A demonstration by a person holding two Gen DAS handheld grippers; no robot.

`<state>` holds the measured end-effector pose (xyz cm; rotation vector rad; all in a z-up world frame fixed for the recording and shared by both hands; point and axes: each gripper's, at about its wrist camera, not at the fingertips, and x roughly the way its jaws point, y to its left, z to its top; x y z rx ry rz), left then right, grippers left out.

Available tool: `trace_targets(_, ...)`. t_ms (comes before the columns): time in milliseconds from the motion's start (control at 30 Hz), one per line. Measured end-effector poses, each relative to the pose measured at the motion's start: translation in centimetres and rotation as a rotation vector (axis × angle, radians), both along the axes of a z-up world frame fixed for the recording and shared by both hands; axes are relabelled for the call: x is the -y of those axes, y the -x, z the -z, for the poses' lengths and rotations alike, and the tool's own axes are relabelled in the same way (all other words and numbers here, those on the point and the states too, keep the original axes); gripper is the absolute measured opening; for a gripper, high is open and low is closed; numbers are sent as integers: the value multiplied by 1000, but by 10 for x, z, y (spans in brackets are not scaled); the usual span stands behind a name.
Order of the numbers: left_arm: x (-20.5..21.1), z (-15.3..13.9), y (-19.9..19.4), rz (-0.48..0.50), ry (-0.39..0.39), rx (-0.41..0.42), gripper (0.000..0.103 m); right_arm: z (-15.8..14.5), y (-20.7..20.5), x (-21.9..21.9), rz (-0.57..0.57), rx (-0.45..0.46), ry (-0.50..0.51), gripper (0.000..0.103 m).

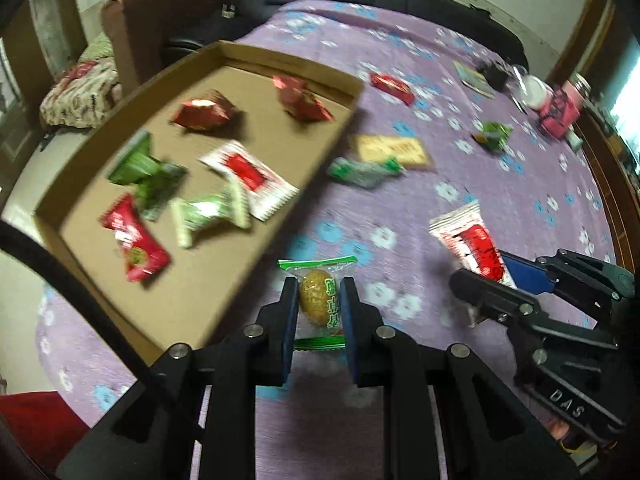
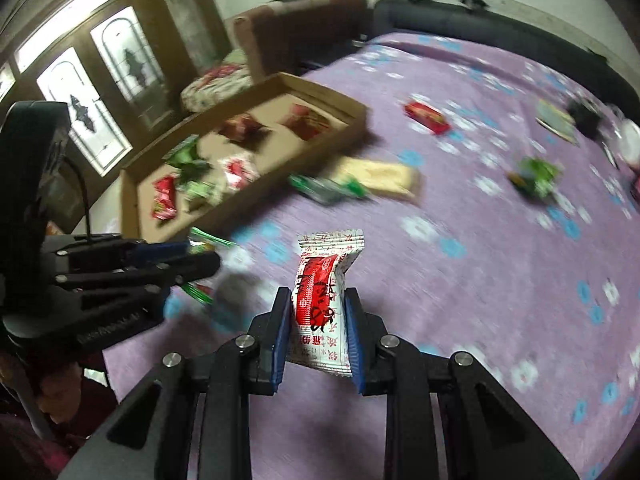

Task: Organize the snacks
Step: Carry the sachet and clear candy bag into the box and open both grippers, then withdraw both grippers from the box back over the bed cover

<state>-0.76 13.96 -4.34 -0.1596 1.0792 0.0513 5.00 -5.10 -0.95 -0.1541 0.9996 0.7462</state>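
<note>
My left gripper (image 1: pixel 319 285) is shut on a clear green-edged wrapper with a yellow-brown sweet (image 1: pixel 318 300), held above the purple flowered cloth (image 1: pixel 500 184) just right of the cardboard tray (image 1: pixel 280 216). Several red, green and white snack packets lie in that tray. My right gripper (image 2: pixel 318 294) is shut on a white-and-red snack packet (image 2: pixel 324 292), which stands upright between the pads. The same right gripper (image 1: pixel 486 280) shows at the right of the left wrist view, and the left gripper (image 2: pixel 200 258) at the left of the right wrist view.
Loose on the cloth lie a green packet (image 1: pixel 362 170), a tan biscuit pack (image 1: pixel 394 152), a red packet (image 1: pixel 392 87) and a far green packet (image 1: pixel 492 134). Jars, a booklet and a pink item crowd the far right edge (image 1: pixel 556 108). A brown sofa (image 1: pixel 160 16) stands behind the tray.
</note>
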Motion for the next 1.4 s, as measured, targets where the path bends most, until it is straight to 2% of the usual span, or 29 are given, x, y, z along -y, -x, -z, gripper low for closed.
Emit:
trace_targets(233,-50,-18,-8,-107,-2,32,23,-14,-15,-53,-97,19,-37,25)
trace_targets(400,-91,-21,-27,-209,3,23,23,-17,-39,-85,-99,25,-56,26)
trace_targets(533,-114,-20,-47,-262,15,7,23,-10,-55,-107,-98,30,-30,26)
trace_targets(700,-123,-14,-64,-290,34,-13,23,3,-69,-119,-78,19,9,26)
trace_targets(967,-120,-7,-82,-271,77,-60,25,9,-76,-127,-87,5,37,26)
trace_targets(1033,-117,-7,-86,-270,68,-67,27,8,-76,-128,-89,7,38,26)
trace_targets(1100,-115,-8,-90,-265,62,-69,37,8,-77,-129,-93,9,40,26)
trace_targets(1233,-111,-7,-96,-265,25,-72,44,8,-77,-130,-91,12,49,26)
trace_targets(1300,-110,-8,-96,-267,18,-65,45,6,-78,-128,-86,5,36,32)
trace_targets(1367,-107,-11,-93,-267,-8,-50,46,3,-77,-124,-85,-12,18,53)
trace_targets(1400,-105,-12,-91,-265,-22,-39,49,1,-76,-121,-87,-14,8,59)
